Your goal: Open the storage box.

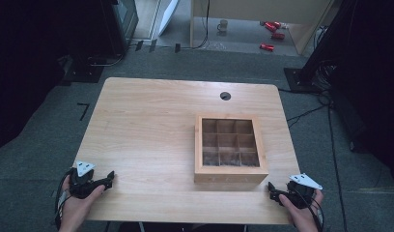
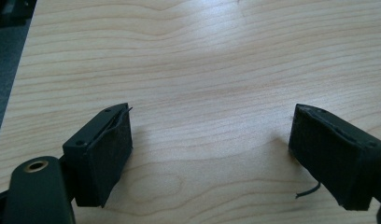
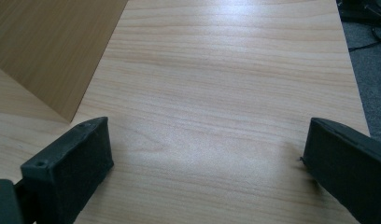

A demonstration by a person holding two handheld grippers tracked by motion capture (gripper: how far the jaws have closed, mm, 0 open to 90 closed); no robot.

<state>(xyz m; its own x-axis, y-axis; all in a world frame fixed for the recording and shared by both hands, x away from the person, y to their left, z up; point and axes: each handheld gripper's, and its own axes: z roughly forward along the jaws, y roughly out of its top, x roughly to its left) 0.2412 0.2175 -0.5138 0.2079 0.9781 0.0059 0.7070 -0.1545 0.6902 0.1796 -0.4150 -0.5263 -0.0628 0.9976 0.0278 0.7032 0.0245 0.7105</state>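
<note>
A square wooden box [image 1: 231, 147] with a grid of small compartments sits right of the table's middle, and the compartments look empty. My left gripper [image 1: 109, 178] rests at the table's front left corner, held by a hand. Its jaws stand wide apart, open over bare wood [image 2: 212, 126]. My right gripper [image 1: 272, 189] lies at the front right corner, just right of the box's front corner. It is open too [image 3: 207, 135], with nothing between its pads. The box's side wall [image 3: 48, 51] rises at the upper left of the right gripper view.
The light wooden table [image 1: 147, 125] has a round cable hole [image 1: 225, 95] near its far edge. Beyond it on the floor stand a mug [image 1: 223, 25] and some red items [image 1: 272, 29]. Cables [image 1: 306, 113] trail over the grey carpet at the right.
</note>
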